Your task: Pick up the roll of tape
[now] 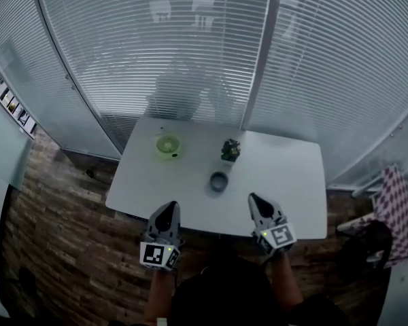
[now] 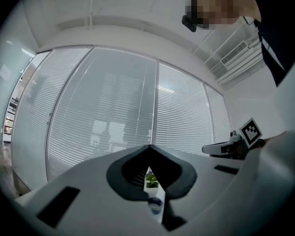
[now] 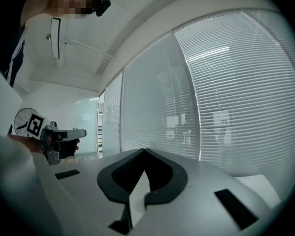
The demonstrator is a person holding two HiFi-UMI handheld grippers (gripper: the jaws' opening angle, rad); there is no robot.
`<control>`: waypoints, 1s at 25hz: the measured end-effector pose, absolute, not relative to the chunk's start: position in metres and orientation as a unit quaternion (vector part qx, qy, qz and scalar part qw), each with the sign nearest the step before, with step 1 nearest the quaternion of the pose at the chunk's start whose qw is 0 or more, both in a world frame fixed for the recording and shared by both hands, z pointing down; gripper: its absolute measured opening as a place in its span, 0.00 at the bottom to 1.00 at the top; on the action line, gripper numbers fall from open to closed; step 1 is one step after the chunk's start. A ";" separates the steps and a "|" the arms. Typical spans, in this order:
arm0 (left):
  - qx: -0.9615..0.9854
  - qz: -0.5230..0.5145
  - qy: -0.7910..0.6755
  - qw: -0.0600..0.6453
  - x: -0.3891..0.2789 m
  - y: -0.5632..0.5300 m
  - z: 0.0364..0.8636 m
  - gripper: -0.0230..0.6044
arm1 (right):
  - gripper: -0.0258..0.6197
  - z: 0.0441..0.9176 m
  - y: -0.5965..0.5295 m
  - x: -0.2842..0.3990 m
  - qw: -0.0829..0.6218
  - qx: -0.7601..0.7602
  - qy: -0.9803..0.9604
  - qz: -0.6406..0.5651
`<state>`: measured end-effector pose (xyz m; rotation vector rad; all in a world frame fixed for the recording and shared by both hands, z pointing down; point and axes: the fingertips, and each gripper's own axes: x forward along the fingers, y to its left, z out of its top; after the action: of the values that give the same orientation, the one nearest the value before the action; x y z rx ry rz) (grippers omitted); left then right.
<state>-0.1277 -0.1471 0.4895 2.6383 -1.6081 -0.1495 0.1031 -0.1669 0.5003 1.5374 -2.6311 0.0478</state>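
Both grippers sit lowest in the head view, over the near edge of the white table. The left gripper is at eight o'clock of the roll of tape and the right gripper at four o'clock of it, both clear of it. Each ends in a closed point. The roll lies flat near the table's middle, with a small potted plant at one o'clock of it and a green round thing at ten o'clock. A checked cloth shows at three o'clock, off the table.

In the left gripper view the fingertips are pressed together and pinch nothing. Through the slit below them show the plant and, nearer, the roll. The right gripper shows at three o'clock.

In the right gripper view the fingertips are likewise pressed together and empty, with bare tabletop in the slit. The left gripper shows at nine o'clock.
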 end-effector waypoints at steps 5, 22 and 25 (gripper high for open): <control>0.848 -0.044 -0.528 0.026 -0.138 -0.155 0.495 0.05 | 0.05 0.504 -0.180 0.096 0.056 0.498 -0.865 0.020; 0.843 -0.044 -0.535 0.041 -0.139 -0.176 0.501 0.05 | 0.05 0.559 -0.219 0.074 0.141 0.448 -0.882 0.042; 0.842 -0.043 -0.537 0.044 -0.141 -0.177 0.503 0.05 | 0.05 0.575 -0.230 0.071 0.155 0.447 -0.880 0.045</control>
<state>-0.1405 -0.1774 0.5025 2.5716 -1.6398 -0.1315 0.0714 -0.2303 0.5753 1.2794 -2.5209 0.1275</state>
